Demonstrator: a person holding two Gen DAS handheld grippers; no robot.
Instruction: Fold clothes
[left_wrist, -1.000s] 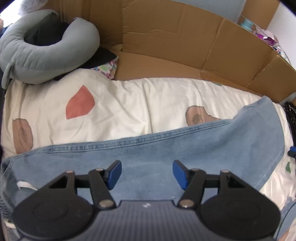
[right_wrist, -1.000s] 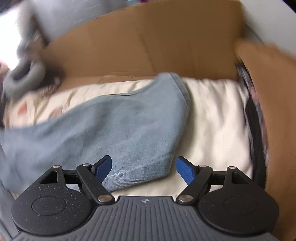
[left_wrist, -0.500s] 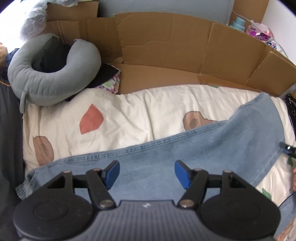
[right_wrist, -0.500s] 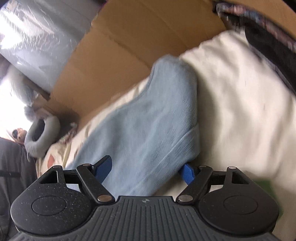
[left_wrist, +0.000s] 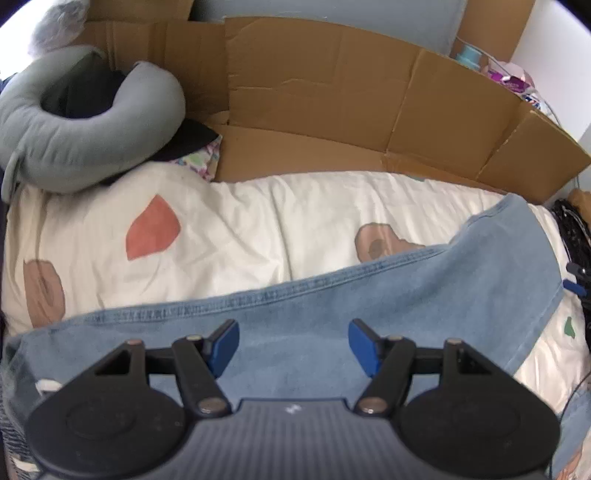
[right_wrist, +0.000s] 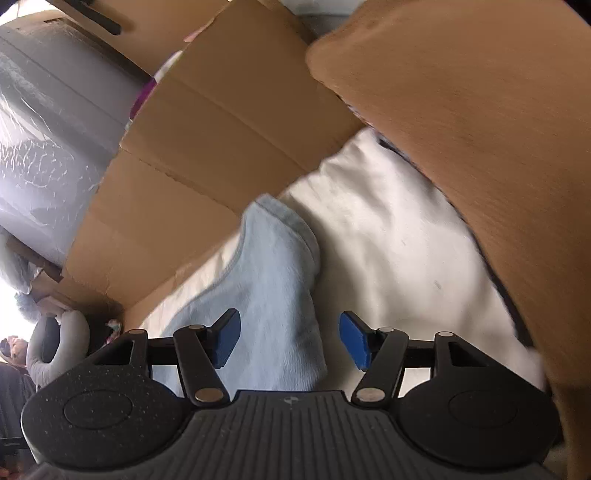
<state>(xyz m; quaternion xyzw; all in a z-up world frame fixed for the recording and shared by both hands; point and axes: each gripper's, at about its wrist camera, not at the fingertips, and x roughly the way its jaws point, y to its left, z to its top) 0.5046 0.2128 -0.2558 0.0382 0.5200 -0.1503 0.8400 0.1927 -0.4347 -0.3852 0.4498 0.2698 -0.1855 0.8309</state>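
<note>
Right at the back, a tall brown cardboard wall (left_wrist: 314, 96) stands along the far edge of the bed and bends around its right end. The bed wears a cream cover (left_wrist: 236, 225) with brown and orange blobs printed on it.

Next biggest is the blue denim garment (left_wrist: 369, 306), the thing to fold. It lies flat across the near half of the cover. Its stitched top edge runs from the near left corner up to the far right, and its hem sits close to the right edge of the bed. In the right wrist view, the hem end (right_wrist: 273, 288) looks pale blue and pokes up toward the cardboard.

A grey curved pillow (left_wrist: 74, 136) sits in the far left corner, with something dark inside its ring. A little flowery cloth (left_wrist: 201, 162) peeks out beside it.

Some small colourful things (left_wrist: 509, 79) sit behind the cardboard at the far right, too blurry to name.

The left gripper (left_wrist: 293, 345) hangs over the denim with its blue pads apart, pinching nothing.

The right gripper (right_wrist: 290, 338) has the hem end between its jaws. They have just been closing, but the pads (right_wrist: 225, 338) are not squeezing the cloth yet, so its grip is loose.
</note>
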